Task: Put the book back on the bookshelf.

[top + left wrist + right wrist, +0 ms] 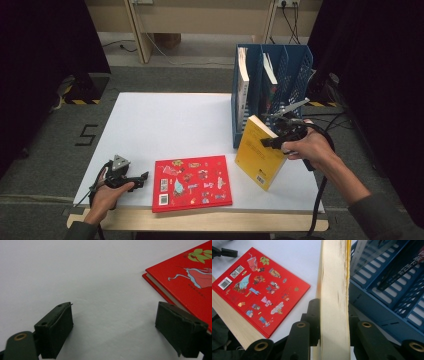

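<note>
1. Table: white top with a pale wood front edge, on a grey floor, dark curtains at both sides.
2. Rack: blue, slotted, upright at the table's 2 o'clock corner; books stood in its left slots.
3. Red book: lay flat at 6 o'clock near the front edge, picture-covered face up with barcodes at its left.
4. Yellow book: held upright and tilted, lower corner low over the table at 4 o'clock, just in front of the rack; cover faced the red book.
5. Right gripper: jaws were clamped on the yellow book's page edge, one jaw on each cover, as the right gripper view showed.
6. Left gripper: sat low at 8 o'clock, jaws spread apart with nothing between them, pointing toward the red book; one jaw lay just beside that book's corner.
</note>
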Motion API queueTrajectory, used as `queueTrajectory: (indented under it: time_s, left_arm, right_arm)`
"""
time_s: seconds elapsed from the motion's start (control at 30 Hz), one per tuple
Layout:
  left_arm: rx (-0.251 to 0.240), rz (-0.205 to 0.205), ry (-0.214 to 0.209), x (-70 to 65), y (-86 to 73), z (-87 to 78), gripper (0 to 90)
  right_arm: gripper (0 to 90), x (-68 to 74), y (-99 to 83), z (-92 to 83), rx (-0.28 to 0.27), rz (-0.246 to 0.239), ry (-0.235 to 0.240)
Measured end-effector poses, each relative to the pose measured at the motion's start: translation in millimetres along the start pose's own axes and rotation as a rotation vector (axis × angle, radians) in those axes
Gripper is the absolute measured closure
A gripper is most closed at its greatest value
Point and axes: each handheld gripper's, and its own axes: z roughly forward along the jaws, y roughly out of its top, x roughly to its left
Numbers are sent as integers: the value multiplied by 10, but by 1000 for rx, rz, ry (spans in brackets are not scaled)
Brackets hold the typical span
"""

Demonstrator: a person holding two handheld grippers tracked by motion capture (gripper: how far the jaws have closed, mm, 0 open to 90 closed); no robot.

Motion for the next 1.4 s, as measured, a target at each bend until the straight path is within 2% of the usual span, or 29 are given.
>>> queueTrajectory:
  time_s: [0.13,0.17,0.27,0.33,0.4,0.57,0.7,0.73,0.77,0.83,0.87,0.97,1.17,1.37,1.4]
  left_arm:
    - [2,0,0,1,1,-1,134]
    - [2,0,1,1,1,-1,134]
    - [2,0,1,0,2,0,133]
    - [0,0,0,1,0,1,133]
    - [-1,-2,0,0,2,3,133]
    - [1,-2,2,-2,3,2,132]
    - [2,-3,1,-2,3,2,132]
    - [3,-2,2,-1,4,3,132]
    - [3,-2,2,-1,4,3,131]
    - [2,-3,1,-2,4,3,131]
    - [3,-2,1,-1,4,3,131]
    - [3,-2,2,-2,5,3,131]
    - [2,-3,2,-2,6,6,130]
    - [4,-5,2,-3,8,8,128]
    - [4,-5,2,-4,9,8,128]
  right_arm:
    - [751,-10,-22,-20,-11,7,-1]
    - [752,-14,-26,-57,-20,-5,-5]
    - [752,-31,-21,-113,-30,0,-17]
    - [752,-87,-30,-263,-64,20,-42]
    - [753,-103,-40,-318,-83,32,-55]
    - [752,-239,-42,-657,-126,83,-84]
    - [752,-364,-14,-935,-188,115,-128]
    - [752,-394,-6,-991,-200,136,-134]
    - [752,-394,-6,-991,-200,136,-134]
    - [752,-502,12,-1132,-250,162,-157]
    - [752,-502,12,-1132,-250,162,-157]
    - [752,-668,41,-1240,-317,205,-195]
    - [752,-848,118,-1230,-350,233,-242]
    - [752,-1053,307,-1107,-407,249,-267]
    - [752,-1053,307,-1107,-407,249,-267]
